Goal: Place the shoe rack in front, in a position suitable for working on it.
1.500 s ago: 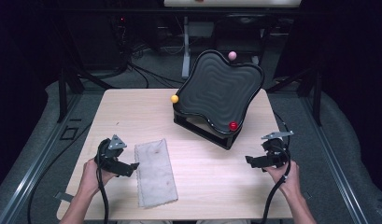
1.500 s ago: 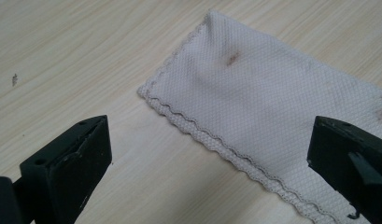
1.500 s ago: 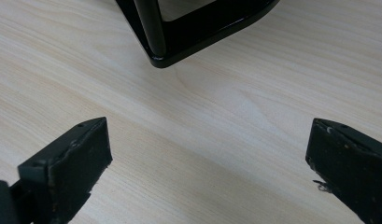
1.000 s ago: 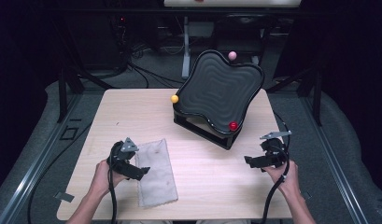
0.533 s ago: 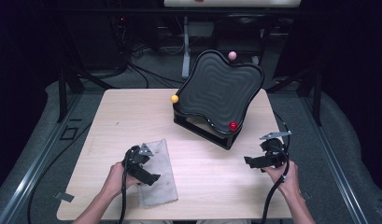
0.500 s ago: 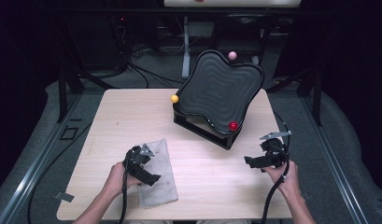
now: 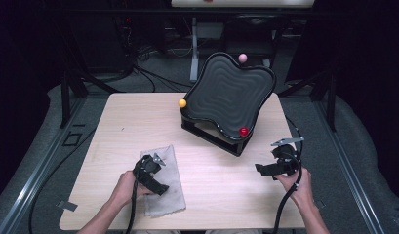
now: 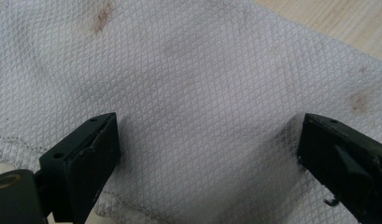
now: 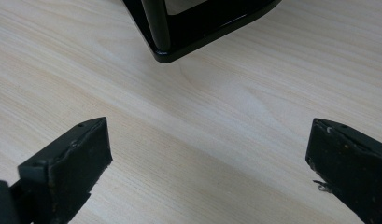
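A white mesh cloth (image 7: 171, 195) (image 8: 193, 79) with a few brown stains lies flat near the table's front left. My left gripper (image 7: 160, 185) (image 8: 207, 154) is low over the cloth's middle, pointing down at it. Its jaws stand wide apart and have just been closing a little, with flat cloth lying between and under them; neither pad pinches it. My right gripper (image 7: 260, 169) (image 9: 207, 158) hovers open over bare wood at the front right, nothing between its jaws.
A black wavy tray (image 7: 229, 95) sits tilted on a black stand (image 9: 179, 42) at the back centre of the light wooden table (image 7: 133, 122). A yellow ball (image 7: 182, 103), a red ball (image 7: 243, 131) and a pink ball (image 7: 243, 58) sit at its edges.
My left gripper has moved right from the table's left side and sunk down onto the cloth. The right gripper has stayed where it was.
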`<state>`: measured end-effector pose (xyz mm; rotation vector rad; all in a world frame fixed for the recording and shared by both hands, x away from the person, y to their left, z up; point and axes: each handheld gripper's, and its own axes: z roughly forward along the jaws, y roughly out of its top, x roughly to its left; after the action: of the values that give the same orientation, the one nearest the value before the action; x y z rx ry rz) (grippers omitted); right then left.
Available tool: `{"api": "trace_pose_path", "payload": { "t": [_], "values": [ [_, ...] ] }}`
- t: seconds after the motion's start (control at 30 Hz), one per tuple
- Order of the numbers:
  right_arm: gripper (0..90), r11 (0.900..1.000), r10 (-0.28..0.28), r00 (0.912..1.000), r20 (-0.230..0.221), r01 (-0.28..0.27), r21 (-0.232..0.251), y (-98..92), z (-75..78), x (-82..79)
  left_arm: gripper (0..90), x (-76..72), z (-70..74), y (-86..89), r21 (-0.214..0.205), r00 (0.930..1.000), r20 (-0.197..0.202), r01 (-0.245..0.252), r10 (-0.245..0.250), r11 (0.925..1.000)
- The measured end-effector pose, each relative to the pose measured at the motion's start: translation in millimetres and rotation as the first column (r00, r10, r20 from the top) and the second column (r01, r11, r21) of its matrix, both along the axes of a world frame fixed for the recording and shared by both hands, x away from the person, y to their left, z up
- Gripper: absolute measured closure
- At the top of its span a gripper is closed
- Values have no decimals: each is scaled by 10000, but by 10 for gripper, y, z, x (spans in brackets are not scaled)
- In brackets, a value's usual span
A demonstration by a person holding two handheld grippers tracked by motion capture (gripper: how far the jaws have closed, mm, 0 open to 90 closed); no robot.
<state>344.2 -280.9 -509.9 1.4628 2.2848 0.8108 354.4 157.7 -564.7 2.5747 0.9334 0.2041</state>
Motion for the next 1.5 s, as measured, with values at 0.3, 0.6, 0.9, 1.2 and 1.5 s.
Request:
{"api": "trace_pose_path", "payload": {
  "t": [0.3, 0.6, 0.9, 1.2, 1.5],
  "values": [
    [0, 10000, -17, 9999, -113, 17, -7, -3, -7, 6, 192, -5, 67, -35, 338, 9991, -414, -71, 85, 9994],
    [0, 10000, 8, 9999, -169, -10, -82, 12, -20, 13, 527, -26, 119, -24, 97, 9995, -235, -197, 199, 9998],
    [0, 9999, 72, 9998, -178, -75, -156, 25, -17, 9, 832, -52, 126, 3, 81, 9999, 41, -110, 110, 9999],
    [0, 9998, 74, 9999, -152, -76, -187, 26, -17, 10, 842, -60, 301, 134, -359, 9982, 378, -463, 476, 9983],
    [0, 9997, 96, 9998, -161, -100, -237, 32, -14, 8, 843, -92, 587, 289, -774, 9878, 1234, -863, 954, 9933]
  ]
}}
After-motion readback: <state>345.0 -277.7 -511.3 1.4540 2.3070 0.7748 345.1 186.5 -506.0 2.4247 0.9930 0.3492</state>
